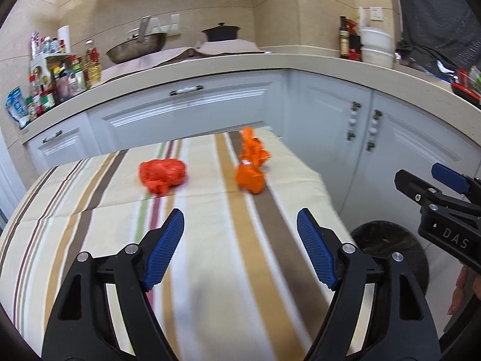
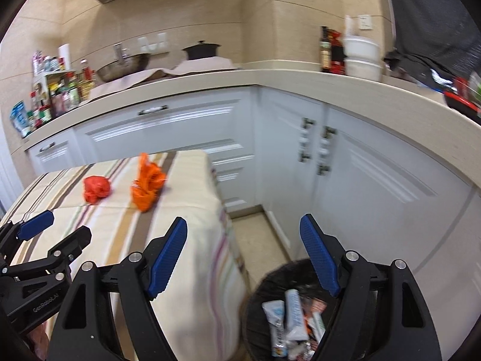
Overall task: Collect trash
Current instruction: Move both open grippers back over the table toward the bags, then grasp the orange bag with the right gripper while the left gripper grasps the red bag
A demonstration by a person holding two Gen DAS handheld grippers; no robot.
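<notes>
A crumpled red bag [image 1: 162, 175] and a crumpled orange bag [image 1: 251, 162] lie on a table with a striped cloth [image 1: 210, 270]. Both also show in the right wrist view: the red bag [image 2: 96, 189] and the orange bag [image 2: 148, 187]. My left gripper [image 1: 240, 249] is open and empty above the near part of the table. My right gripper [image 2: 243, 258] is open and empty, above the black trash bin [image 2: 258, 316] that holds several wrappers [image 2: 293, 320]. The bin [image 1: 390, 249] stands on the floor right of the table.
White cabinets [image 1: 324, 114] under a beige L-shaped counter [image 1: 270, 60] stand behind the table and bin. The counter carries bottles [image 1: 60, 81], a pan [image 1: 136, 46], a dark pot [image 1: 222, 32] and white bowls [image 1: 377, 48].
</notes>
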